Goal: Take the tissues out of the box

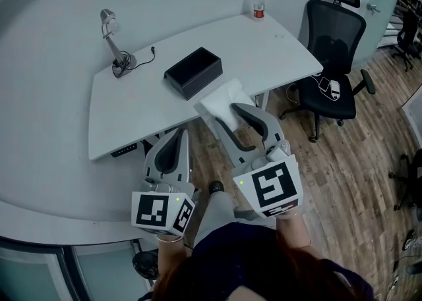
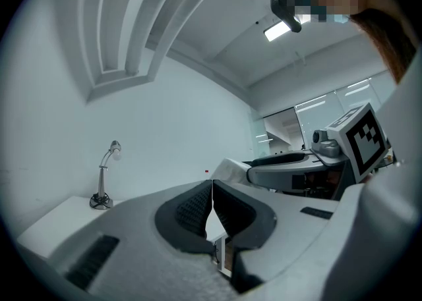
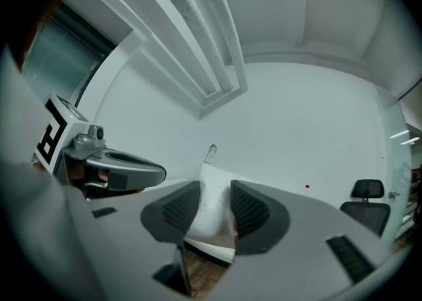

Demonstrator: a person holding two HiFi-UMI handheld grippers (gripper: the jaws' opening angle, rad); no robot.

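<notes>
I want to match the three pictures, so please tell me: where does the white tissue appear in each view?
Head view: the tissue is at the centre, at the tip of the right tool.
Left gripper view: the tissue is just right of centre, a pale corner beside the right tool's tip.
Right gripper view: the tissue is low in the centre, between the pads.
Shared landmark: the desk lamp.

The white desk (image 1: 277,49) bears a black box (image 1: 193,71) just beyond the right gripper (image 1: 223,112), a lamp (image 1: 113,43) farther left and a bottle (image 1: 259,3) far right.
</notes>
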